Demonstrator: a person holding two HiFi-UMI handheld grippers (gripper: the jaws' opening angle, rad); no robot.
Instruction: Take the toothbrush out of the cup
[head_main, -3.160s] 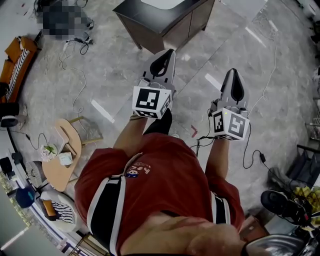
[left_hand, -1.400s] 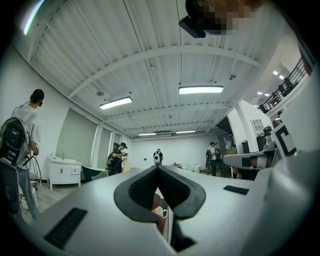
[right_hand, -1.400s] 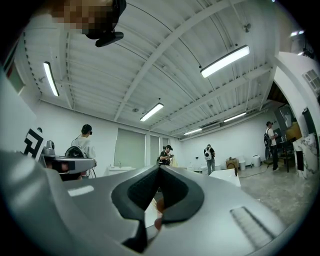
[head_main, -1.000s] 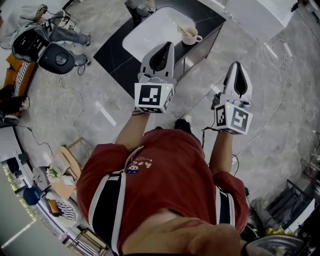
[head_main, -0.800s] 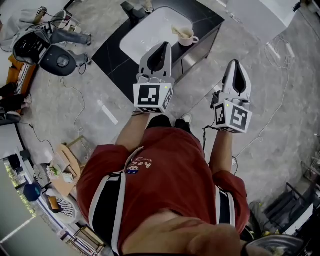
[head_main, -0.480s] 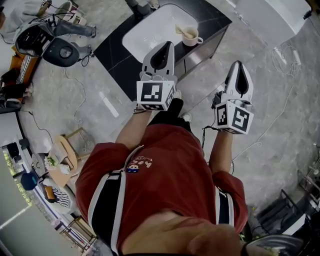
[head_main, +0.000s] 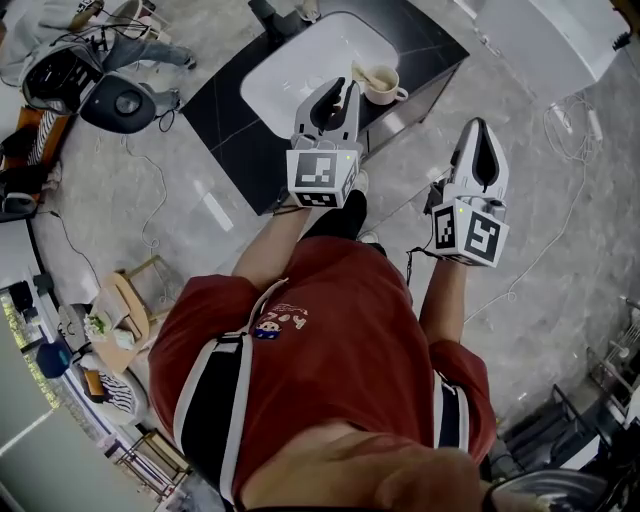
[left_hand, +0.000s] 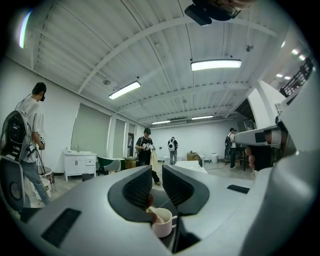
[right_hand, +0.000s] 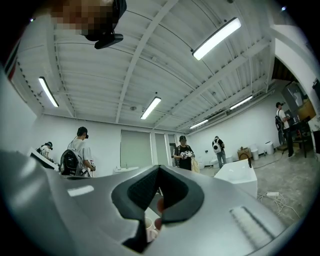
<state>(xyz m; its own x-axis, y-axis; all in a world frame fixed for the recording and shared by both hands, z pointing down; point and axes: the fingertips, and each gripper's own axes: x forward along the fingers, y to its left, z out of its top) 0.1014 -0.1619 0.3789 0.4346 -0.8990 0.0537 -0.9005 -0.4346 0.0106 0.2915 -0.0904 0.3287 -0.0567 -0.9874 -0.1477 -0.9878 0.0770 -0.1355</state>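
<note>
A pale cup (head_main: 384, 86) with a handle stands on the black cabinet top (head_main: 240, 115), just right of the white basin (head_main: 300, 60). A light toothbrush (head_main: 361, 74) leans out of it to the left. My left gripper (head_main: 340, 92) is held level above the basin's near edge, short of the cup; its jaws are opening, with nothing between them. In the left gripper view the cup (left_hand: 163, 223) and toothbrush (left_hand: 153, 215) show low beyond the left gripper (left_hand: 156, 176). My right gripper (head_main: 483, 132) is shut and empty over the floor, right of the cabinet. The right gripper (right_hand: 159, 172) shows pads together.
White cables (head_main: 570, 110) trail across the grey floor at right. A backpack and gear (head_main: 115, 100) lie on the floor left of the cabinet, and a small wooden stool (head_main: 125, 300) stands at far left. A person with a backpack (left_hand: 25, 145) stands nearby.
The cabinet and cup have come into view and drawn closer. Both grippers moved forward toward them, the left one lower and nearer the cup. The left jaws have parted slightly.
</note>
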